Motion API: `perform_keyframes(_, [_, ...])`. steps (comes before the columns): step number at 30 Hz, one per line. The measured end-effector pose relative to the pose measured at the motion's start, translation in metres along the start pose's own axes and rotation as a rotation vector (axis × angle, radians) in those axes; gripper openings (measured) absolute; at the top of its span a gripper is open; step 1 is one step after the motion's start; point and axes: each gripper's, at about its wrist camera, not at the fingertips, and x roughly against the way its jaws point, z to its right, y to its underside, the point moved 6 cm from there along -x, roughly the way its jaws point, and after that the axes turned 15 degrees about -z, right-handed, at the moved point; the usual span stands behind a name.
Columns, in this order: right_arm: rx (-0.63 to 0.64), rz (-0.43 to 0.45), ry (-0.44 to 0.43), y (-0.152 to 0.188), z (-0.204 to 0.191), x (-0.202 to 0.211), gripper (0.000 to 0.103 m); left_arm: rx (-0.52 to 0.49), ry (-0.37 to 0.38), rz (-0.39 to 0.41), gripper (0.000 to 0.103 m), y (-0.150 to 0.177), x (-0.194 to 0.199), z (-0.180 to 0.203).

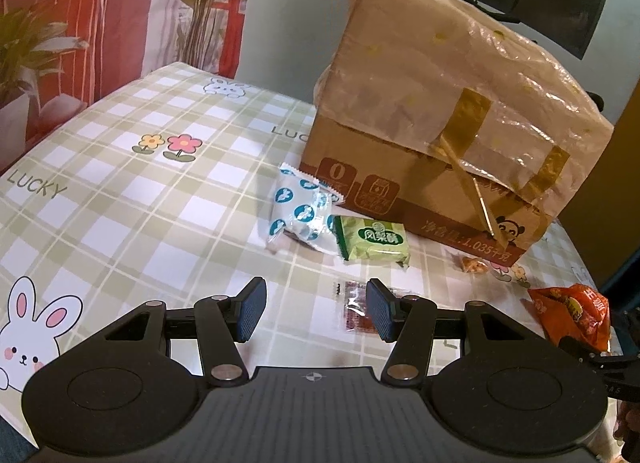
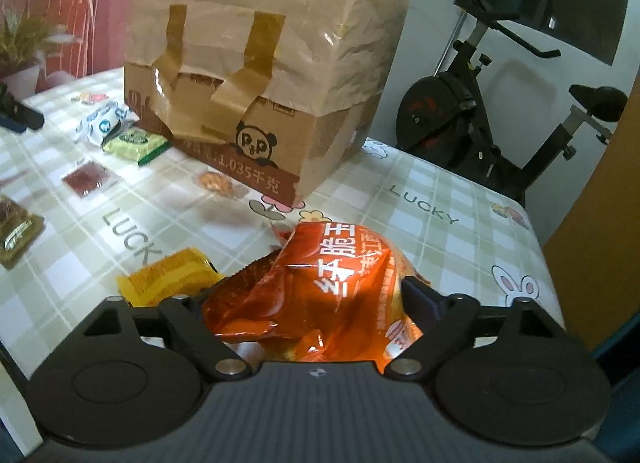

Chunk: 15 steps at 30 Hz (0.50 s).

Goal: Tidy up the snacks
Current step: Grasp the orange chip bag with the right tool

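the right tongs (image 2: 316, 303) clench a crinkled orange foil snack bag (image 2: 320, 287) above the table (image 2: 440, 231) near its right edge. the left tongs (image 1: 316, 309) hang released over a small clear red-filled packet (image 1: 354, 309), near a tape-sealed brown cardboard box (image 1: 432, 143).

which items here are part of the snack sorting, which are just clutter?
Job:
orange snack bag in right gripper
green pastry pack
blue-dotted white packet
yellow packet
taped carton

Clutter:
exercise bike
potted plant
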Motion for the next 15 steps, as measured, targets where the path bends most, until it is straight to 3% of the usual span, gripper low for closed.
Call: perform_keyframes(15, [-0.191, 0.1, -0.162, -0.01, -0.031, 0.016, 0.078, 0.006, -0.03, -0.031, 0.058, -0.001, -0.011, -0.005])
